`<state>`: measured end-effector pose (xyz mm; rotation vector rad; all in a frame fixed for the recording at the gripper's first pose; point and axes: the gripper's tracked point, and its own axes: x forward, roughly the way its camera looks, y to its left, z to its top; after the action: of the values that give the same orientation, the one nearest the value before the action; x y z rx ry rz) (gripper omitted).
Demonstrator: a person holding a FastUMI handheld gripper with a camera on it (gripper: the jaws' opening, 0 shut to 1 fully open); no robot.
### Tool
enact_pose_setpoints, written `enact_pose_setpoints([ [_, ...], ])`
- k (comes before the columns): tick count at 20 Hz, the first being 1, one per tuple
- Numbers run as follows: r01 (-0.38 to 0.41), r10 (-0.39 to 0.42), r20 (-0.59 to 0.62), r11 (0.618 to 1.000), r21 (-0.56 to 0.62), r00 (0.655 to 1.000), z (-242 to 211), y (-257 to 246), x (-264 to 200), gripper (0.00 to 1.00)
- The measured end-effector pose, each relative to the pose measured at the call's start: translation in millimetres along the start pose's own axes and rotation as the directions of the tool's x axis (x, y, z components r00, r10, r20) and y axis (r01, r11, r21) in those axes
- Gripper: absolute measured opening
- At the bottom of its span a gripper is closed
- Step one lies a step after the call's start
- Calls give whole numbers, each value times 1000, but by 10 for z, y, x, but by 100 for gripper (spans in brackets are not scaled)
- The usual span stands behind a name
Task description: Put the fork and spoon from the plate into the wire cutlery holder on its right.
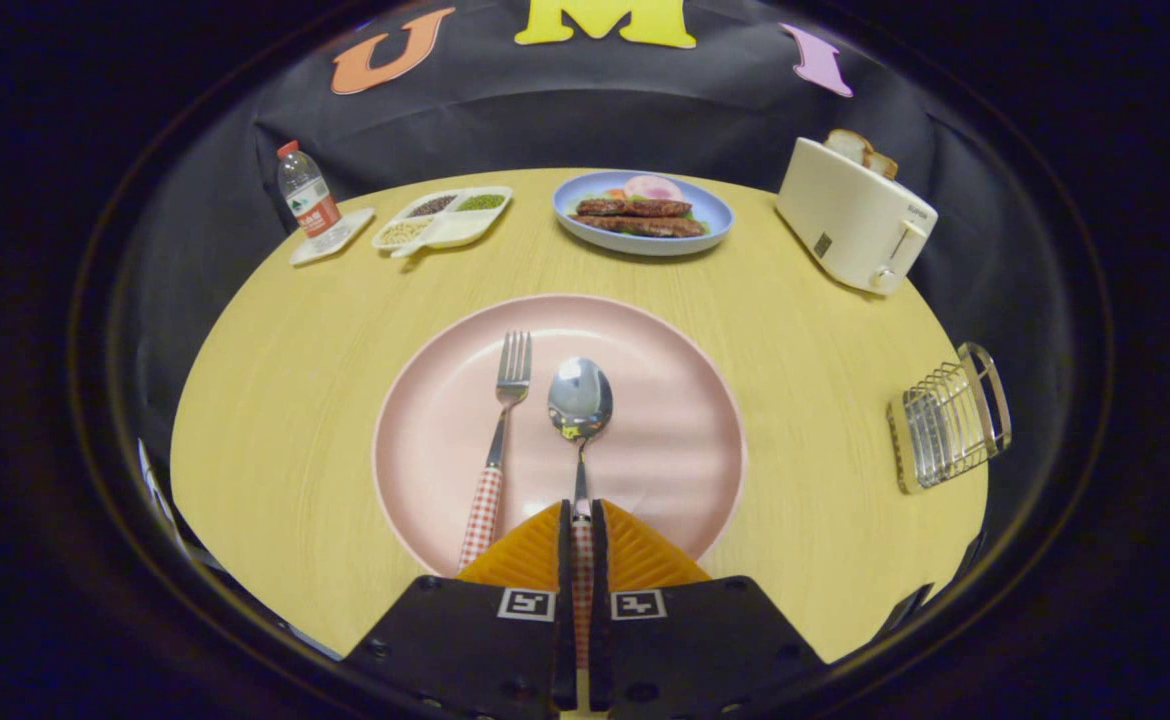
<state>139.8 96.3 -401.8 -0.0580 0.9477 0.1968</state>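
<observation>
A pink plate (665, 350) lies on the round wooden table just ahead of my fingers. On it a fork (501, 430) with a red-checked handle lies left of a spoon (580, 400). The spoon's bowl points away from me, and its red-checked handle runs back between my two orange fingers. My gripper (581, 512) is shut on the spoon's handle, with both pads pressed against it at the plate's near rim. The wire cutlery holder (948, 418) stands at the table's right edge, well to the right of the plate.
Beyond the plate sit a blue plate of food (642, 212), a white divided tray of beans (443, 218) and a water bottle (306, 193) on a small white tray. A white toaster (853, 214) with bread stands at the back right.
</observation>
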Motion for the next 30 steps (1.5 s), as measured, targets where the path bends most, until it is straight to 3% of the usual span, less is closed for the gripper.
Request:
enact_pose_setpoints([
  [10,-27,30,89,999,-30,996,328,-349,-1043,5],
  [16,-10,6,108,999,32,994,494,-1123,-1561,5],
  [24,84,-83,-19,988,131,996,322,-2356,-1585,5],
  [30,57,-24,-177,981,185,984,153,-2670,-1452,5],
])
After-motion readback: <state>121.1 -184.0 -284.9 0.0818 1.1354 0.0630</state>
